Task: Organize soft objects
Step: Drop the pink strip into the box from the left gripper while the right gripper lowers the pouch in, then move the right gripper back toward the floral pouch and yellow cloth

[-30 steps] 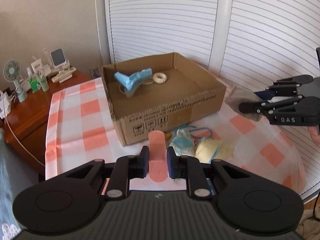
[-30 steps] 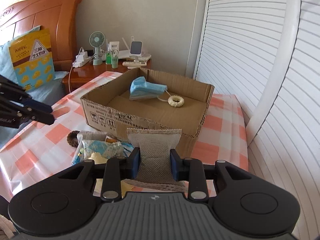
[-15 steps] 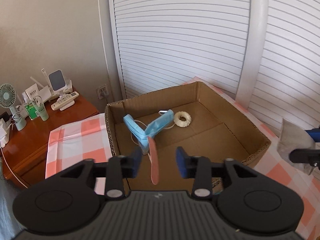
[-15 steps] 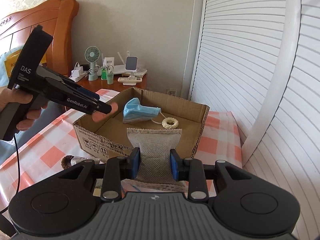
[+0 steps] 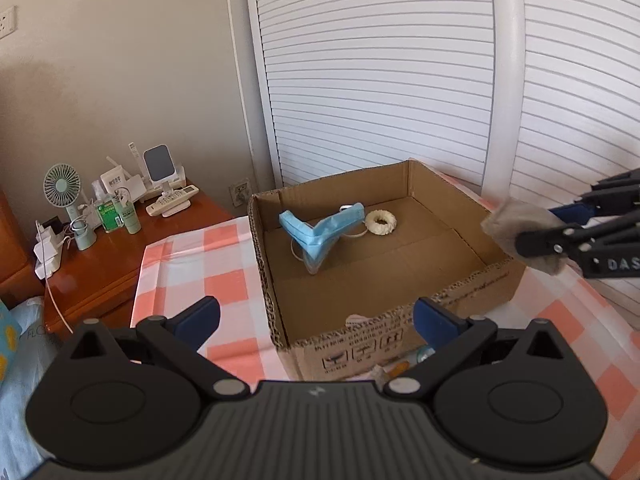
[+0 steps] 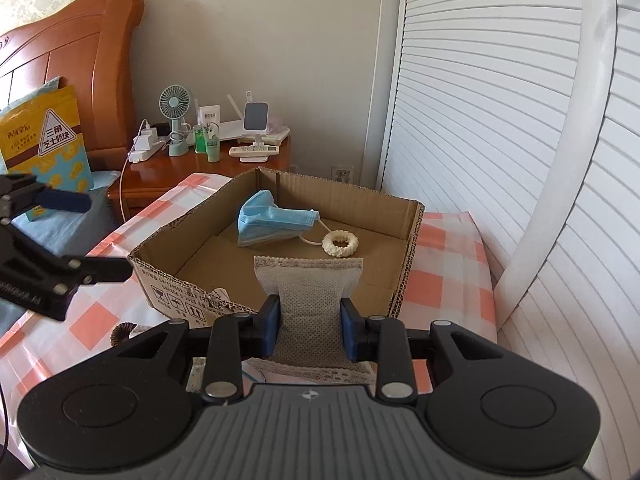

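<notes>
An open cardboard box [image 5: 400, 322] [image 6: 180, 280] stands on the checked tablecloth. A blue face mask [image 5: 320, 236] [image 6: 272, 220] and a cream scrunchie ring [image 5: 381, 222] [image 6: 341, 243] lie in it. My left gripper [image 5: 316, 312] [image 6: 90, 236] hovers at the box's near-left corner; its jaws are opening wide with nothing between them. My right gripper [image 6: 309, 320] [image 5: 560, 236] is shut on a grey mesh pouch [image 6: 310, 292] [image 5: 516, 220], which it holds upright over the box's near-right edge. The pink strip is not in view.
A wooden nightstand [image 6: 168, 172] [image 5: 100, 264] at the back left carries a small fan, bottles, chargers and a remote. White louvred doors [image 5: 380, 80] run behind and to the right. A brown ring [image 6: 122, 332] and small soft items [image 5: 394, 368] lie before the box.
My left gripper went from shut on a pink strip to wide open; the strip left its jaws over the box and is out of sight. The right gripper carried the pouch nearer the box.
</notes>
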Demonstrator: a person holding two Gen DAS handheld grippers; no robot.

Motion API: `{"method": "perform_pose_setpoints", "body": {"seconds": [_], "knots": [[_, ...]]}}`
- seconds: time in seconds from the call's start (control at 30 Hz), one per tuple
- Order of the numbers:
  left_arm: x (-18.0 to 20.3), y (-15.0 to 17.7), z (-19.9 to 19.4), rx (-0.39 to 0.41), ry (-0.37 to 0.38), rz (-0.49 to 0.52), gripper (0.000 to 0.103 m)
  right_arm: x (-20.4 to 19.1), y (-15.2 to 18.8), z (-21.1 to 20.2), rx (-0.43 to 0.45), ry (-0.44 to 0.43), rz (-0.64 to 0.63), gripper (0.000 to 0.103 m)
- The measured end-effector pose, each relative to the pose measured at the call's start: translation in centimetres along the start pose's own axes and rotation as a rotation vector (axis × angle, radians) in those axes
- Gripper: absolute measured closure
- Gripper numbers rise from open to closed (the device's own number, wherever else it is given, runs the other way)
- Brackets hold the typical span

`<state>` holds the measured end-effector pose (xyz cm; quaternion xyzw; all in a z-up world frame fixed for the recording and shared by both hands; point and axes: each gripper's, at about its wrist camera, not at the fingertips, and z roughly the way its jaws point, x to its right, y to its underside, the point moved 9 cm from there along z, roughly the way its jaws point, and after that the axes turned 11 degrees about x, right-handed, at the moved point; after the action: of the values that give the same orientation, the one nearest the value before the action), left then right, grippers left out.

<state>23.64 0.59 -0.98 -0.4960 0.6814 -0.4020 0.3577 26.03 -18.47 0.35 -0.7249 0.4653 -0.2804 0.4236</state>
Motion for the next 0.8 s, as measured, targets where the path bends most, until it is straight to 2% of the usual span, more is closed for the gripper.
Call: {"method": "perform_pose_setpoints", "body": {"seconds": [0.27,0.5,0.57,0.63,0.7,0.8], "knots": [[0.6,1.9,-3.7,0.028,-0.027,-0.095,0.001,0.9,-2.3,3.7,-0.011,0.018,0.02,0.068],[0.3,3.4,-5.6,0.024,-0.079,-0.085,0.001,2.4,-4.9,8.5,-0.021,0.071,0.032,0.067],[0.4,3.8,-6.1,0.024,-0.086,-0.072,0.001,2.9,-5.3,9.9,-0.023,0.095,0.044,0.058],[0.4,4.2,-6.4,0.022,-0.094,-0.064,0.001,3.5,-5.3,10.7,-0.032,0.128,0.051,0.021],[0.5,4.5,-6.5,0.017,-0.09,-0.066,0.001,3.8,-5.2,10.8,-0.022,0.153,0.053,0.007],[0.6,5.0,-6.7,0.009,-0.081,-0.076,0.001,3.7,-4.6,10.1,-0.025,0.149,0.079,0.003]]}}
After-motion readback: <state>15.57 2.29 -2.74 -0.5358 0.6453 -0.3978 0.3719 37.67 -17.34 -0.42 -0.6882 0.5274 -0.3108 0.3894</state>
